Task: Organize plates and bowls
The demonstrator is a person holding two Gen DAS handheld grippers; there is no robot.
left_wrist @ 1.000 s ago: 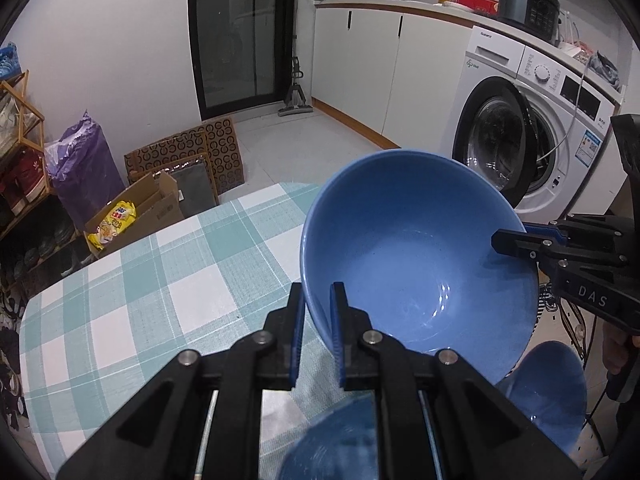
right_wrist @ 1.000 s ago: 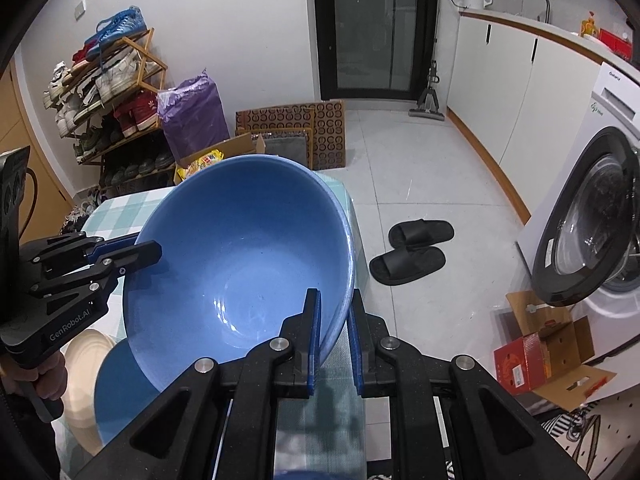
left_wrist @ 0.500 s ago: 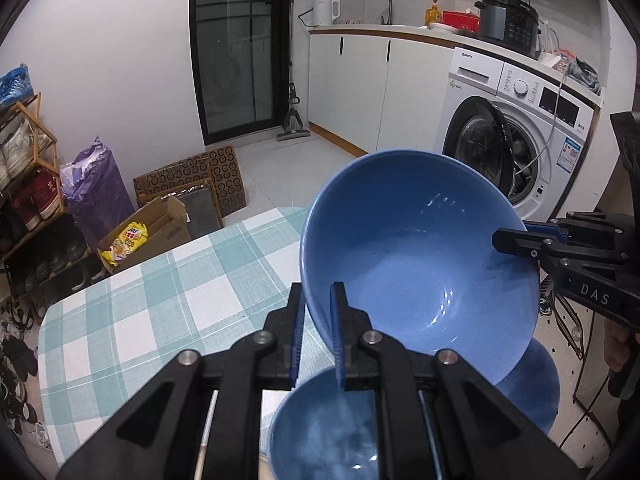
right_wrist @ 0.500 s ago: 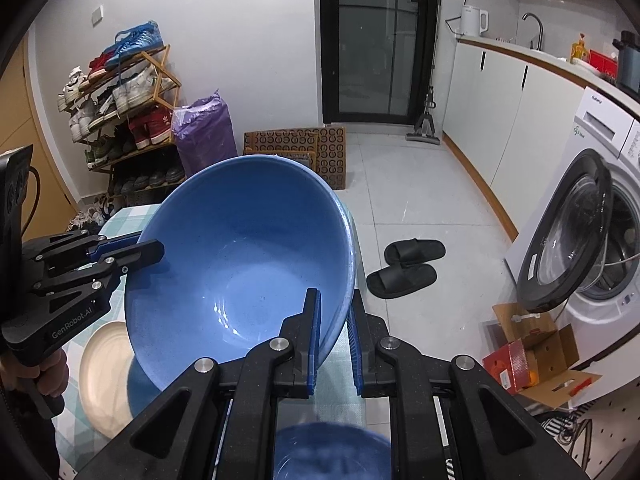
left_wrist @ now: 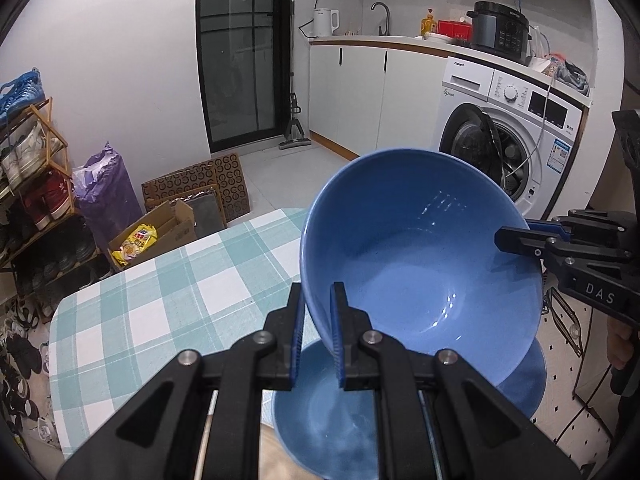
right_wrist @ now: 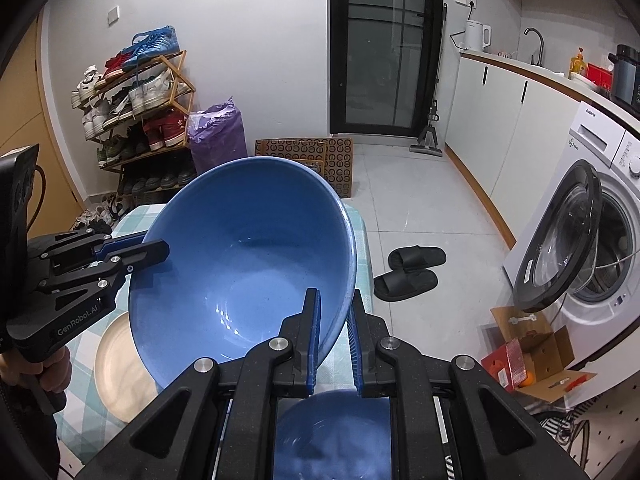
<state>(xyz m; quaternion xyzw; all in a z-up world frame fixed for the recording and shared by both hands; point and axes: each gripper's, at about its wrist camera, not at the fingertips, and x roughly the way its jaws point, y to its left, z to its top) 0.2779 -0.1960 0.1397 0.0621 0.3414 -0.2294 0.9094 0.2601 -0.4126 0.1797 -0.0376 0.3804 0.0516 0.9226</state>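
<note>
The large blue bowl (left_wrist: 420,248) is held tilted in the air above the checked worktop (left_wrist: 160,300), clear of everything beneath it. Under the large blue bowl a smaller blue bowl (left_wrist: 320,412) is seen on the worktop, with a blue plate (left_wrist: 534,380) just beside it and a cream plate (right_wrist: 116,364) a little further out; whether the smaller blue bowl rests on one of the plates cannot be told, since the gripper bodies cover that area.

The step in hand is judged to be the carrying of the large blue bowl towards its stacking place. The next move would call for the bowl to be levelled, centred over the chosen stack and lowered by both hands together before either grip is eased.

The left gripper (left_wrist: 316,320) is clamped nearly closed on the rim of the large blue bowl, one finger inside and one outside. The right gripper (right_wrist: 334,332) is clamped likewise on the opposite rim.
</note>
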